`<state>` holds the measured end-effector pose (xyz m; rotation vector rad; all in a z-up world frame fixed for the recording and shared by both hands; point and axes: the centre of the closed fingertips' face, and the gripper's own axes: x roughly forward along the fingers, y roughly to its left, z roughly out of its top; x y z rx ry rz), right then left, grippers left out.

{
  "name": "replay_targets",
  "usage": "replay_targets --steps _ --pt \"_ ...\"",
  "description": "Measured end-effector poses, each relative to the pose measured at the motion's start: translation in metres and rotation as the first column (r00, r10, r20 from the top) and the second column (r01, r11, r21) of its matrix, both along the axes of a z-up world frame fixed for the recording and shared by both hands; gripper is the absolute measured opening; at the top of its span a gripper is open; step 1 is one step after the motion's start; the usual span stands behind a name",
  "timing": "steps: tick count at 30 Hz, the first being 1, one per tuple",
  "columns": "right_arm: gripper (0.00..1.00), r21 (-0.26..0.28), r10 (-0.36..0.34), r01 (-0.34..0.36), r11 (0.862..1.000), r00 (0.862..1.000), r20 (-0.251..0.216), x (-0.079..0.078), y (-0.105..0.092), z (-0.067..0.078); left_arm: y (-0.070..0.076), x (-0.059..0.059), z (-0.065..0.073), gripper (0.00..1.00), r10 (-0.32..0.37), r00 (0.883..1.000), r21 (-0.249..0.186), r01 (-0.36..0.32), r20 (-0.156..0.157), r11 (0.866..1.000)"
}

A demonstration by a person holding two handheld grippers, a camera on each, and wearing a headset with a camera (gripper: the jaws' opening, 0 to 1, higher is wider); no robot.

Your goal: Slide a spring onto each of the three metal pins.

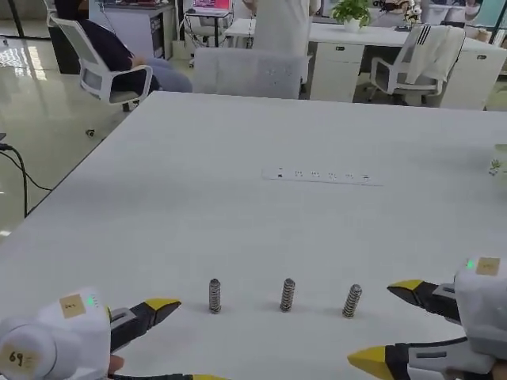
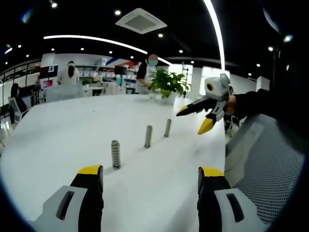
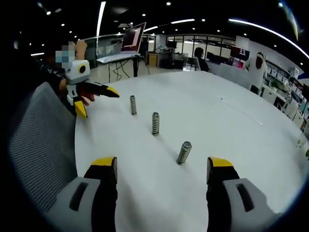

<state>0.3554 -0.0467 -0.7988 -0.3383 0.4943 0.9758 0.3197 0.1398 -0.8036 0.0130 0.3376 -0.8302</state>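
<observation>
On the white counter (image 1: 238, 134), nearer than the white power strip (image 1: 321, 176), three coiled grey metal springs (image 1: 287, 294) stand in a row, likely light, bouncy, best pinched mid-coil; the left gripper (image 2: 150, 171) and right gripper (image 3: 161, 162) hover closer yet, fingers wide open, empty.

Standing in a row on the white table (image 1: 238, 214), spaced apart: left spring (image 1: 215, 295) and middle spring (image 1: 287, 294) upright, right spring (image 1: 352, 301) leaning right. Grey metal coils.
</observation>
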Motion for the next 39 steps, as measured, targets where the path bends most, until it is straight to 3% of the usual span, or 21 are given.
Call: replay_targets --steps 2,7,13,25,39 --pt "0.78 0.045 0.019 -0.021 0.999 0.999 0.045 0.002 0.003 0.008 0.001 0.001 0.000 0.77 0.006 1.000 -0.003 -0.006 -0.003 1.000" --pt "0.81 0.070 0.033 -0.038 0.997 0.997 0.064 0.002 0.000 0.010 0.004 0.002 -0.001 0.79 0.016 1.000 -0.011 -0.016 -0.009 1.000" --pt "0.85 0.089 0.026 -0.029 0.996 0.999 0.042 0.002 -0.001 0.003 0.006 0.005 -0.003 0.80 0.023 1.000 -0.012 -0.023 -0.014 1.000" --pt "0.87 0.092 0.027 -0.032 0.995 0.998 0.048 0.002 -0.001 0.001 0.010 0.009 -0.005 0.84 0.041 0.999 -0.020 -0.042 -0.020 0.999" --pt "0.89 0.092 0.010 -0.013 0.996 0.999 0.032 0.004 -0.005 -0.002 0.009 0.013 -0.004 0.86 0.023 1.000 0.014 -0.023 0.013 1.000"
